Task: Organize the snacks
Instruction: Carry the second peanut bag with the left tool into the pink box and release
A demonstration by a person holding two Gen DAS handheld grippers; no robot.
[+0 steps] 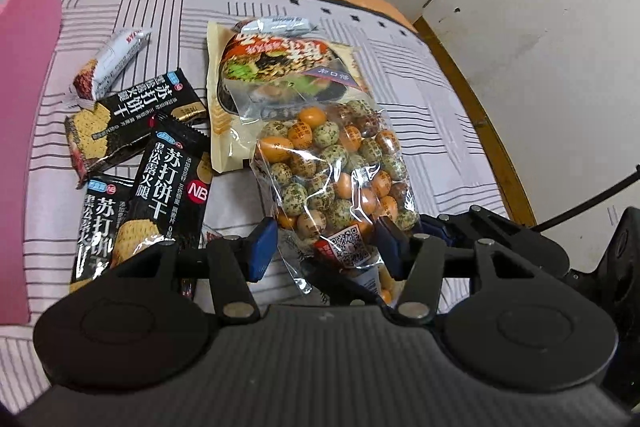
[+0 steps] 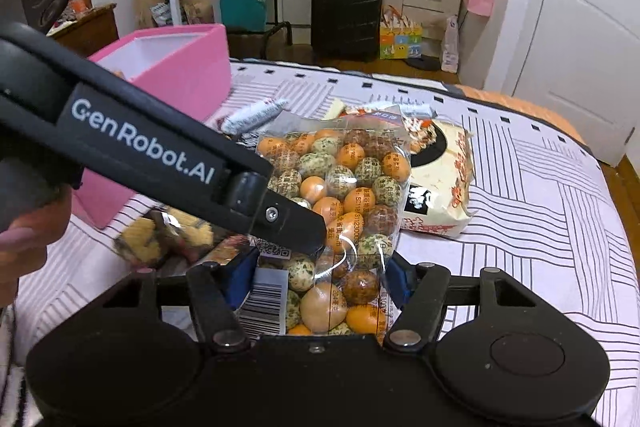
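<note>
A clear bag of round orange and green wrapped snacks [image 1: 336,167] lies on the striped bed; it also shows in the right wrist view [image 2: 344,187]. My left gripper [image 1: 326,247] is open, its blue pads either side of the bag's near end. My right gripper [image 2: 320,279] is also open around the bag's near end, and the left gripper's body [image 2: 160,155] crosses its view. Three black cracker packets [image 1: 168,187] and a small white packet [image 1: 116,61] lie to the left. A beige noodle packet [image 1: 248,79] lies behind the bag.
A pink box [image 2: 176,67] stands on the bed at the left, open at the top; its wall [image 1: 24,67] fills the left wrist view's left edge. The bed's wooden edge [image 1: 480,115] runs at the right. A black suitcase [image 2: 346,11] stands on the floor beyond.
</note>
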